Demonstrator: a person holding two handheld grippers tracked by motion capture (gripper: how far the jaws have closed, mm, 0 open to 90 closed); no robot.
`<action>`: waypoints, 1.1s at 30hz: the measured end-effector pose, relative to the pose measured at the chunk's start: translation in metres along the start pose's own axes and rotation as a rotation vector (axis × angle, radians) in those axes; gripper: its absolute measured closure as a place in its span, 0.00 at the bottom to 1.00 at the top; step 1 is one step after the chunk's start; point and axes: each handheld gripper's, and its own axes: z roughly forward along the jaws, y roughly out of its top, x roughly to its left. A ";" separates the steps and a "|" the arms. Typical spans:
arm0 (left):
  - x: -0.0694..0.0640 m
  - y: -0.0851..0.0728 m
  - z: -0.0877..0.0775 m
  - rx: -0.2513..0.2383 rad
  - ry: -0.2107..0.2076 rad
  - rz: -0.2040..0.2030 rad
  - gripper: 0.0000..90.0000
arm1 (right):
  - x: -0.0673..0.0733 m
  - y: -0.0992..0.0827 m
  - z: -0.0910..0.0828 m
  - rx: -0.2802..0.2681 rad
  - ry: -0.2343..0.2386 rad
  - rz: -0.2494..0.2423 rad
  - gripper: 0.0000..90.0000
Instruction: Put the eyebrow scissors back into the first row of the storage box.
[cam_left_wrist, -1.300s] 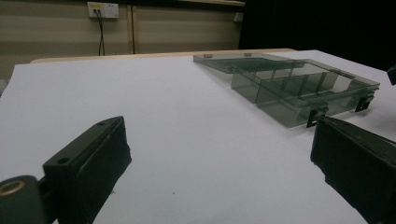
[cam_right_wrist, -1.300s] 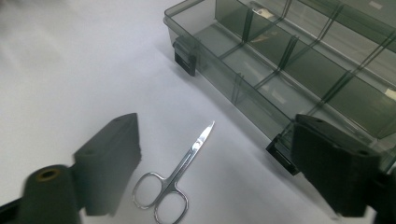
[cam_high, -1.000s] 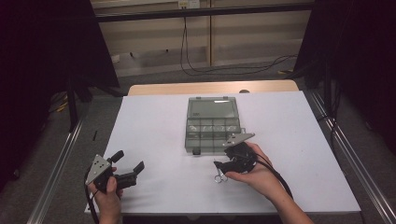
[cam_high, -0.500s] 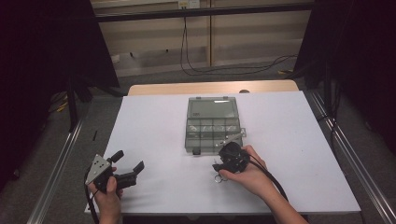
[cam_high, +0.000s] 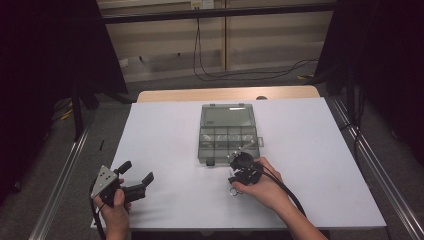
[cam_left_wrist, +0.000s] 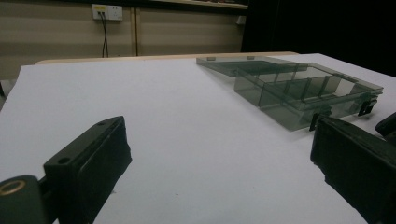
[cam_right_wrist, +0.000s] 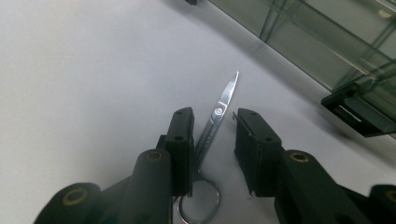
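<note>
Small steel scissors (cam_right_wrist: 217, 116) lie on the white table, blades shut and pointing toward a smoky clear compartment box (cam_right_wrist: 327, 42). My right gripper (cam_right_wrist: 215, 113) points down over them, one jaw on each side. Its jaws have just been closing, with the scissors between them. The left jaw sits against the scissors' shank and the right jaw stands off it, so nothing is pinched. From above, the right gripper (cam_high: 243, 167) is just in front of the box (cam_high: 227, 132), and a finger ring of the scissors (cam_high: 233, 191) pokes out below it. My left gripper (cam_high: 136, 170) rests open at the front left, nothing between its jaws.
In the left gripper view, the left gripper (cam_left_wrist: 219, 135) looks across bare white tabletop toward the box (cam_left_wrist: 299, 88). Black latches (cam_high: 210, 162) stick out of the box's near side. Metal rails (cam_high: 65, 170) run along both table sides. A cable trails from the right gripper to the front edge.
The right gripper has dropped lower over the scissors and tipped more downward, its jaws narrower than before. The left hand and gripper have stayed still.
</note>
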 end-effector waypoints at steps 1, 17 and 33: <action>0.000 0.000 0.000 -0.001 0.000 -0.002 0.05 | 0.002 0.001 0.001 0.008 -0.023 -0.018 0.77; 0.000 0.000 0.000 0.006 0.000 0.008 0.05 | 0.000 0.006 0.001 0.051 -0.029 -0.041 0.95; 0.000 0.000 0.000 0.009 0.001 0.010 0.05 | 0.000 0.010 -0.005 0.069 0.002 -0.094 1.00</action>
